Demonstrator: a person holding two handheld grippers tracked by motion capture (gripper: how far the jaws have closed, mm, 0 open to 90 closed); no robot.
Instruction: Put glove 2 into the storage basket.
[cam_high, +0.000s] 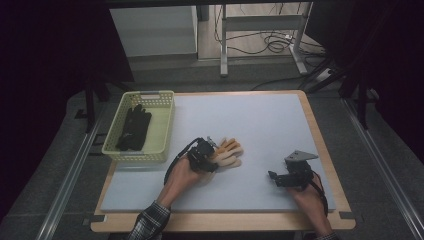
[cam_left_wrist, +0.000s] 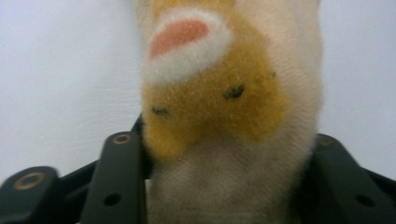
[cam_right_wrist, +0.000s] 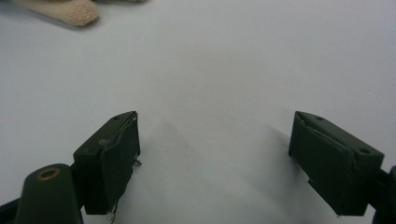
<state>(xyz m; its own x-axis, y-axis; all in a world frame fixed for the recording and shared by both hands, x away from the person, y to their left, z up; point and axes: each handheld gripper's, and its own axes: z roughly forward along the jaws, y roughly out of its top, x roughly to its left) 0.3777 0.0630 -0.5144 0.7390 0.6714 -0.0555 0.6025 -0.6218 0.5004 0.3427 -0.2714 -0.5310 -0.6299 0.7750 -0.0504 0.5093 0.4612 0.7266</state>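
Fuzzy glove (cam_left_wrist: 229, 107) clamped, left hand-held gripper (cam_high: 206, 156)

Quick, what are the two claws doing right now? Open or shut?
Left claw: shut on the fuzzy glove, pinched between its jaws.
Right claw: open, holding nothing, jaws wide apart over the table.

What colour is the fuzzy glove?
Cream with orange patches; the glove shows best in the left gripper view.
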